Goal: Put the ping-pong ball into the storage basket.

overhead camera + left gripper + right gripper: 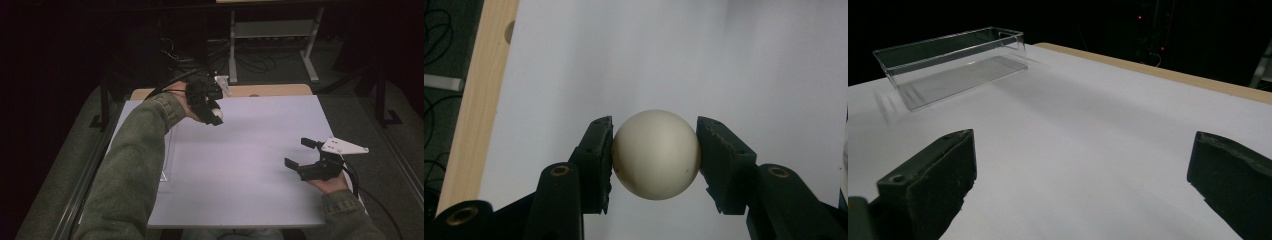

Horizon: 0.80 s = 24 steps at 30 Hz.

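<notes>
A cream ball [656,155] is clamped in the left tool [215,116].
The right tool [1083,185] is held wide apart, empty, above the white desk [250,150]; no writing can be read.

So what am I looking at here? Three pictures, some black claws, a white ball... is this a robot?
No robot: a person sits at a table holding a two-jaw gripper in each hand. The high view looks down from above. The other two pictures come from small cameras riding on each gripper, looking along its jaws. The left gripper, at the far end, is shut on a white ball, pinched from both sides. The right gripper is open and holds nothing. A clear plastic box stands on the table, apparently empty.
</notes>
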Each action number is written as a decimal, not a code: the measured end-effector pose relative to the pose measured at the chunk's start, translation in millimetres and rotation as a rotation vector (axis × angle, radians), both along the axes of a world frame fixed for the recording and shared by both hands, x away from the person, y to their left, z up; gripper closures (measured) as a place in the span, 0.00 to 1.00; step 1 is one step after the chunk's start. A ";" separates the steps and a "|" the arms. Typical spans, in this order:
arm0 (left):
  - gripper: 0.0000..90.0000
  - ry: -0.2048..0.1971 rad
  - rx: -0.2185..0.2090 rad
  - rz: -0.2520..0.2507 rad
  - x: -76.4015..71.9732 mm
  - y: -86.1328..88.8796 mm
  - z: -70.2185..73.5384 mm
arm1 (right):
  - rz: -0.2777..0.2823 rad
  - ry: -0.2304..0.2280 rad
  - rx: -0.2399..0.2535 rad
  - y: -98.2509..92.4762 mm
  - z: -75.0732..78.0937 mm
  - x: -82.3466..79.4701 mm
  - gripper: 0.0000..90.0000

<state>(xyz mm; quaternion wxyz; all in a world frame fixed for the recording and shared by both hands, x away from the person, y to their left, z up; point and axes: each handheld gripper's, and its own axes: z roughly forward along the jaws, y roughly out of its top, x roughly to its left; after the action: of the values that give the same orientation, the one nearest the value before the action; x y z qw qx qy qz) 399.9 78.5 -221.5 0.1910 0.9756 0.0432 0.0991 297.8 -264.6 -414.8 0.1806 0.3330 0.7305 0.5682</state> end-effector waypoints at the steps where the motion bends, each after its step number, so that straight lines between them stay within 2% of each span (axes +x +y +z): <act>1: 0.56 -0.002 0.001 0.000 -0.1 0.0 1.6 | -0.002 0.000 0.002 -0.3 0.0 0.1 0.00; 18: 0.56 -0.015 0.022 0.015 -5.6 9.7 11.4 | -0.006 -0.002 0.010 -2.0 -0.2 1.4 0.00; 24: 0.56 -0.023 0.039 0.031 -9.7 18.7 13.9 | -0.004 -0.002 0.002 -0.2 -0.2 1.1 0.00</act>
<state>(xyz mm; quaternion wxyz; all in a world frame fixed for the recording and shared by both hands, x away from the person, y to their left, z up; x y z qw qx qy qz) 390.3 97.2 -207.7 0.1707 0.9772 0.0544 0.1142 298.8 -264.8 -415.1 0.1818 0.3341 0.7291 0.5690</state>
